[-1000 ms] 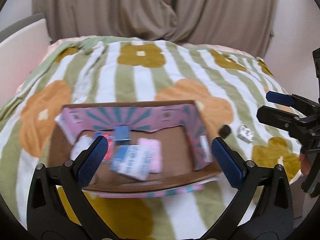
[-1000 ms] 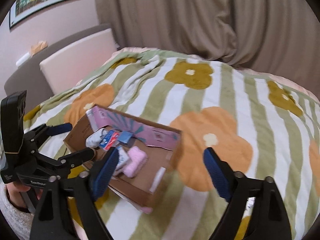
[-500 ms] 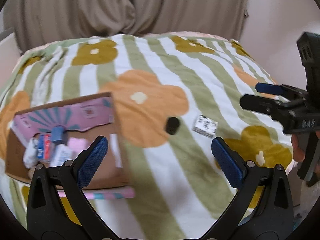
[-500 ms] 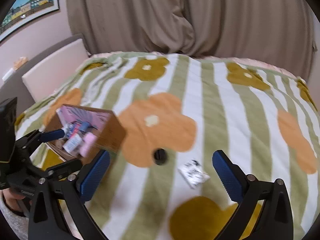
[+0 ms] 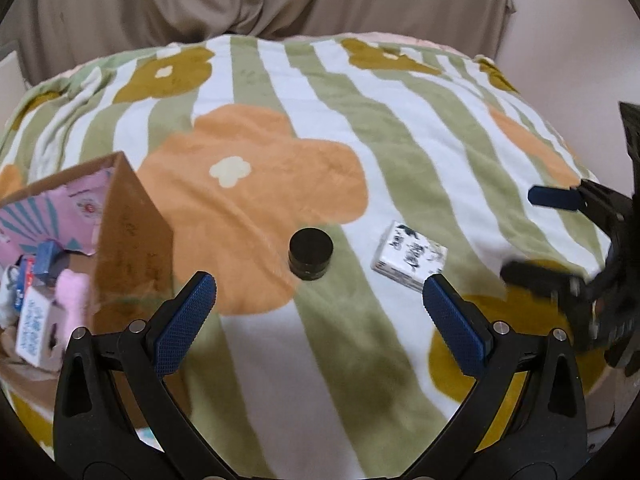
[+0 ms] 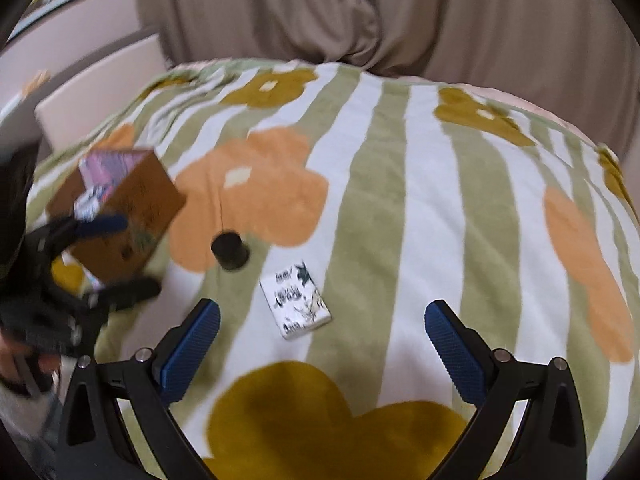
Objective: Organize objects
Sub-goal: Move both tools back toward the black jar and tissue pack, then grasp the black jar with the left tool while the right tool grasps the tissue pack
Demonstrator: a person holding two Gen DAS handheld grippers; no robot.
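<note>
Swept aside from the cardboard box [image 5: 132, 236] of small packets, both grippers are now angled down over the round black container [image 5: 311, 254] and the flat white printed packet [image 5: 408, 258], which lie near each other on the fleecy striped flower blanket [image 5: 400, 128]. Left gripper [image 5: 318, 314] and right gripper [image 6: 322, 342] are spread wide, nothing being held.

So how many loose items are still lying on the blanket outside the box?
2: a black jar beside the cardboard box, and a white packet just right of it. Others may lie out of view.
</note>
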